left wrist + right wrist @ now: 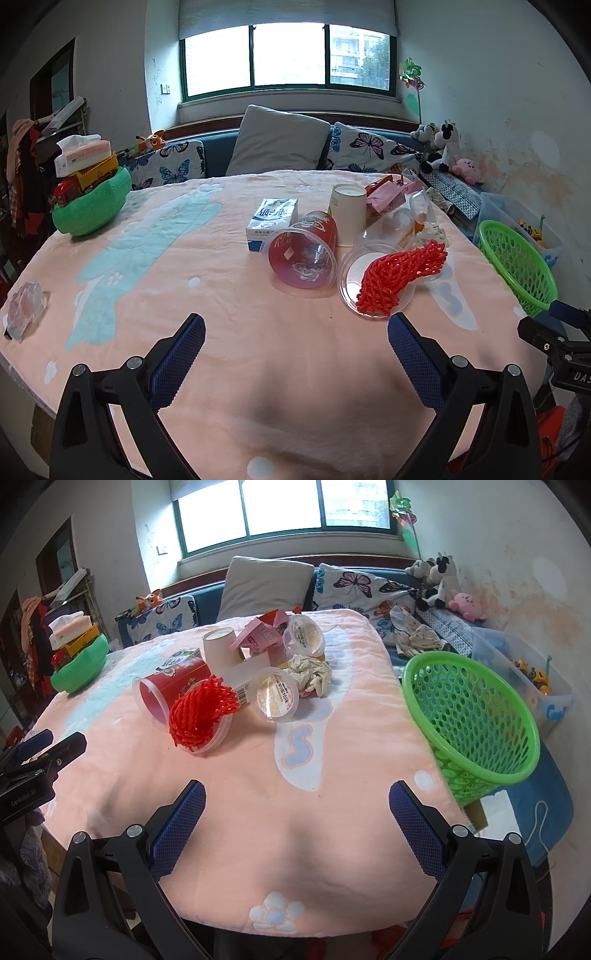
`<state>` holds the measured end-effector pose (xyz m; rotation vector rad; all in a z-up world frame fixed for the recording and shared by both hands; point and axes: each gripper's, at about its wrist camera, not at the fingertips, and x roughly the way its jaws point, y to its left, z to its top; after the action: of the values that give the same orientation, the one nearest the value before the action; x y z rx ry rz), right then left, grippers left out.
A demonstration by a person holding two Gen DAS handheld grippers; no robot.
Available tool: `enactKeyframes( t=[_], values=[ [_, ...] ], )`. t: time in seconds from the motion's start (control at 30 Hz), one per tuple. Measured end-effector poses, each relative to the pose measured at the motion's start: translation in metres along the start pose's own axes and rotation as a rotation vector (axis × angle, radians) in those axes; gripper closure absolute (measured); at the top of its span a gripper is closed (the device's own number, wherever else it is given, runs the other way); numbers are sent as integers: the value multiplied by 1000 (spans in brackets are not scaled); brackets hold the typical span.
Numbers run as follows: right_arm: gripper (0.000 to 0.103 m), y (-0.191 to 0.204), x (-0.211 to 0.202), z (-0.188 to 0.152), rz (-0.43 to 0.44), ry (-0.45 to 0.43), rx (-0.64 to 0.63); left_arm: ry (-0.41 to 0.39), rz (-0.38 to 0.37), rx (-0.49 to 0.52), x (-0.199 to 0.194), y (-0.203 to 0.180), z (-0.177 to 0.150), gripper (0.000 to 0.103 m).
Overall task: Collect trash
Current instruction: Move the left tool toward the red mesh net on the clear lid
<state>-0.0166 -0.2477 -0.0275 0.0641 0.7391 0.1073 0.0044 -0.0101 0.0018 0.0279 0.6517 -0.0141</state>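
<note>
1. Right wrist view first: my right gripper [297,801] has its jaws spread wide over bare pink blanket, holding nothing. My left gripper [295,334] is the same, jaws spread and empty above the near part of the bench [258,369].

2. Nearest trash is the red net [201,712], lying in a clear lid [218,734]. I judge the net very light, soft and springy. A pinch across its bunched middle should hold, and it may drag the lid along.

3. Just beside it lies the red cup [303,254] on its side, mouth toward me. Thin plastic, light, likely slippery and easy to crush. I would take it by the rim wall, one jaw inside.

4. Next come two clear tubs [277,698], one lying near the net and one propped behind. They look stiff but slick, so the rim is the place to grip.

5. A crumpled tissue [310,674] sits between them, soft and weightless. Any pinch will do.

6. Behind stand a paper cup [349,214], a carton [271,221] and pink wrappers [258,638], packed close together. Reaching one may knock its neighbours.

7. The green basket [476,716] hangs at the bench's right edge, tilted toward me, with nothing between it and the pile.

8. Far left, a green bowl [92,210] holds toys and a tissue box, well apart from the trash. I judge it not trash.
</note>
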Motion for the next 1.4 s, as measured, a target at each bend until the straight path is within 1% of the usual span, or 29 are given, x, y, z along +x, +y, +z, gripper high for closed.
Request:
enactKeyframes(
  t=[0.53, 0.83, 1.2, 1.4],
  values=[
    [5, -1, 3, 3, 6, -1, -3, 0, 2, -1, 0, -1, 0, 7],
    [5, -2, 5, 7, 12, -1, -6, 1, -4, 6, 1, -9, 2, 7],
    [5, -3, 10, 12, 12, -2, -9, 23, -22, 32, 16, -15, 11, 7],
    [5, -6, 15, 17, 9, 1, -12, 36, -52, 56, 26, -20, 15, 7]
  ],
)
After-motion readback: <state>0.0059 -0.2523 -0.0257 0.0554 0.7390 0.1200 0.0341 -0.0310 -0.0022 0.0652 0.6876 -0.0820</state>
